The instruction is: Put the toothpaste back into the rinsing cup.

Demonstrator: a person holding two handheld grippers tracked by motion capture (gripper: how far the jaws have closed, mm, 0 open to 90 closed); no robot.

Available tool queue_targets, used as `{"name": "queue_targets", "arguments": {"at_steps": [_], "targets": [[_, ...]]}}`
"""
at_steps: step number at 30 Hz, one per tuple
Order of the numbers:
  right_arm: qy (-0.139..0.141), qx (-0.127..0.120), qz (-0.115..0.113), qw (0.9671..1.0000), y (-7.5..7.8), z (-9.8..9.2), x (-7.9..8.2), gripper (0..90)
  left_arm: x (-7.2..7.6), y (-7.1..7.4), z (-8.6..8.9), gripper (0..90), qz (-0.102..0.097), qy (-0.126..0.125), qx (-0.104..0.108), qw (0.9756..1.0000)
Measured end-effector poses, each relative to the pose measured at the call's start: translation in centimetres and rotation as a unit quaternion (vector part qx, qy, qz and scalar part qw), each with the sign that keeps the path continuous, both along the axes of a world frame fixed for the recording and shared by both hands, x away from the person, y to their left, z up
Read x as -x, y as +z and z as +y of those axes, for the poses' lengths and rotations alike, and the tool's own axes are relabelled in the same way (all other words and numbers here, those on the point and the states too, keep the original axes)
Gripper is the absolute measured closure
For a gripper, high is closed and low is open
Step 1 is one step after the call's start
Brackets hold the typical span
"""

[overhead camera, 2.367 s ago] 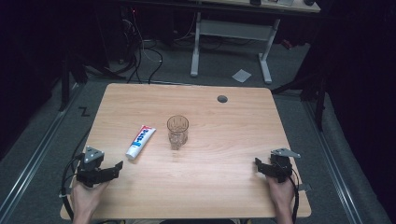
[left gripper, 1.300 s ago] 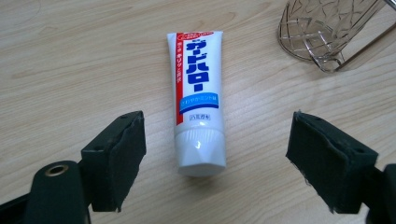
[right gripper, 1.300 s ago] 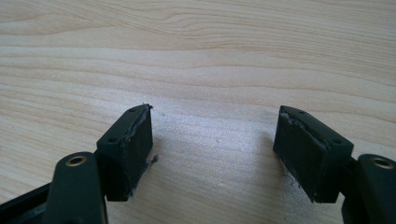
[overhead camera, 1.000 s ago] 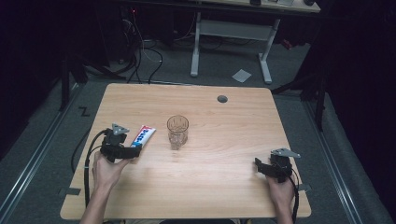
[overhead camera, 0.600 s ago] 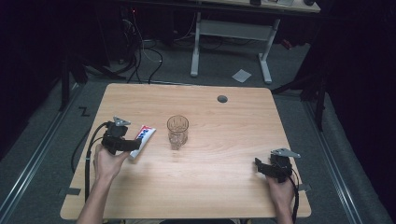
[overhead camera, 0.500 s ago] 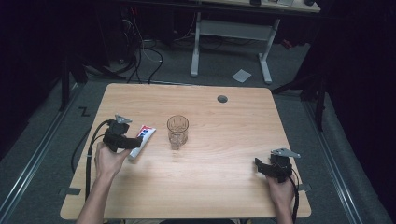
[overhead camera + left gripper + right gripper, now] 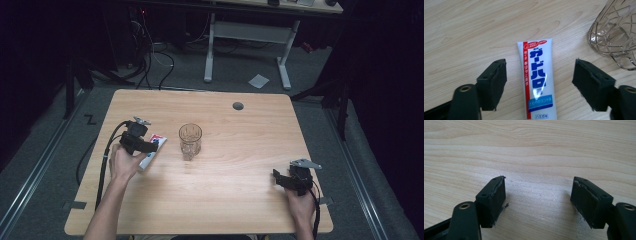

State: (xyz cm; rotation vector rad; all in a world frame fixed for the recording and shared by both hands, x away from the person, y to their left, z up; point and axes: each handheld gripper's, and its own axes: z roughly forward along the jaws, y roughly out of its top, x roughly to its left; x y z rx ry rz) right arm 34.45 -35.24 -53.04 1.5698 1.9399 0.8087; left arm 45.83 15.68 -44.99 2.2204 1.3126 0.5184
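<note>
So: left tongs [image 7: 539, 82] straddle the toothpaste tube [image 7: 537, 75], jaws closing in, pads not yet touching. Tube lies flat on the table [image 7: 240, 200], just left of the glass [image 7: 190, 141]. Right tongs [image 7: 539, 202] open, idle, well right of the glass. Grasp pending; lift remains.

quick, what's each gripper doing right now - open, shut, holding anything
Left gripper: open, jaws have just been closing, toothpaste tube lies between them, not yet pinched.
Right gripper: open, nothing held, over the bare table.
</note>
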Motion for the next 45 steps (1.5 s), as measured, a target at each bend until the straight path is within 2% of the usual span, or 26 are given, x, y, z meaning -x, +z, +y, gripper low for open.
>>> {"name": "queue_targets", "arguments": {"at_steps": [6, 11, 19, 24, 30, 33, 39, 45], "targets": [[0.000, 0.000, 0.000, 1.0000, 0.0, 0.0, 0.0, 27.9, -0.9, -0.2, -0.6, 29.1, 0.009, 0.003, -0.004, 0.9999], [0.002, 0.001, -0.001, 1.0000, 0.0, 0.0, 0.0, 27.9, -1.5, -1.3, -0.9, 27.3, 0.028, 0.008, -0.020, 0.9994], [0.001, 0.000, 0.000, 1.0000, 0.0, 0.0, 0.0, 27.9, -2.3, -2.4, -1.1, 27.9, 0.045, 0.011, -0.030, 0.9984], [0.001, 0.000, 0.000, 1.0000, 0.0, 0.0, 0.0, 27.9, -2.7, -3.1, -1.5, 29.0, 0.057, 0.010, -0.021, 0.9981], [0.001, 0.000, 0.000, 1.0000, 0.0, 0.0, 0.0, 27.9, -3.3, -4.2, -1.8, 31.8, 0.075, 0.012, -0.024, 0.9968], [0.001, 0.000, 0.000, 1.0000, 0.0, 0.0, 0.0, 27.9, -3.3, -4.3, -1.8, 34.3, 0.073, 0.011, -0.033, 0.9967], [0.000, -0.001, 0.000, 1.0000, 0.0, 0.0, 0.0, 27.9, -3.6, -4.5, -1.4, 38.0, 0.082, 0.016, -0.027, 0.9962], [0.002, 0.001, -0.001, 1.0000, 0.0, 0.0, 0.0, 27.9, -3.8, -4.9, -1.6, 38.7, 0.089, 0.021, -0.037, 0.9951]]}}
